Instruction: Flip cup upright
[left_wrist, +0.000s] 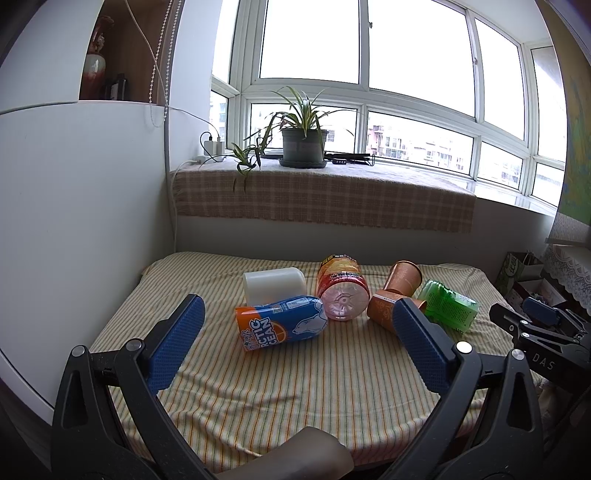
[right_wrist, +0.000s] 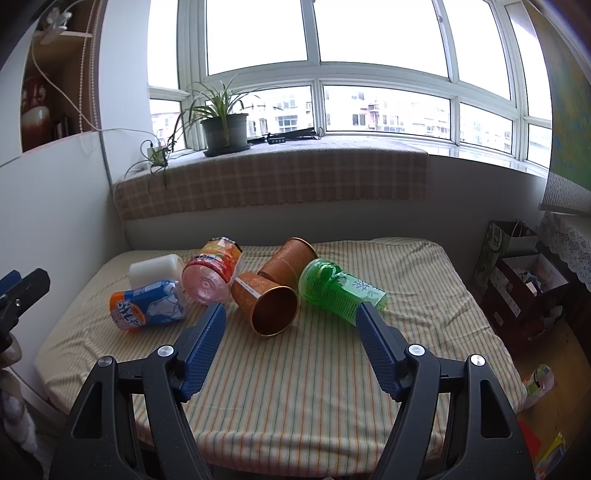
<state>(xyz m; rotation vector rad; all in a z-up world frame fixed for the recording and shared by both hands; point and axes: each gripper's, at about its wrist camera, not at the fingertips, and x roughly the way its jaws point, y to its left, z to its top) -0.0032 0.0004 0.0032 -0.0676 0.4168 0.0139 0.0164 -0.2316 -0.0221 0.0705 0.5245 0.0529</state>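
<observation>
The left gripper (left_wrist: 297, 310) hangs above the near part of the striped cloth (left_wrist: 295, 387) with its jaws spread wide and nothing between them. The right gripper (right_wrist: 291, 314) is spread wide too and holds nothing; in the left wrist view it shows at 3 o'clock (left_wrist: 543, 325).

In the right wrist view, 2 copper cups lie on their sides in the middle of the cloth (right_wrist: 295, 387). The nearer cup (right_wrist: 264, 304) points its open mouth toward 5 o'clock, straight ahead of the right gripper at its 12 o'clock. The farther cup (right_wrist: 288, 260) lies behind it at 1 o'clock, and the 2 look to be touching. In the left wrist view the nearer cup (left_wrist: 384, 310) is partly hidden behind that gripper's right finger (left_wrist: 421, 343).

At 3 o'clock of the cups lies a green bottle (right_wrist: 338, 291) on its side, just beside the farther cup. At 9 o'clock lies a pink bottle (right_wrist: 212, 271), its bottom facing the camera. Further toward 9 o'clock is a blue and orange bottle (right_wrist: 147, 306) on its side, with a white container (right_wrist: 155, 271) behind it. A potted plant (right_wrist: 225, 125) stands on the window ledge at 11 o'clock.
</observation>
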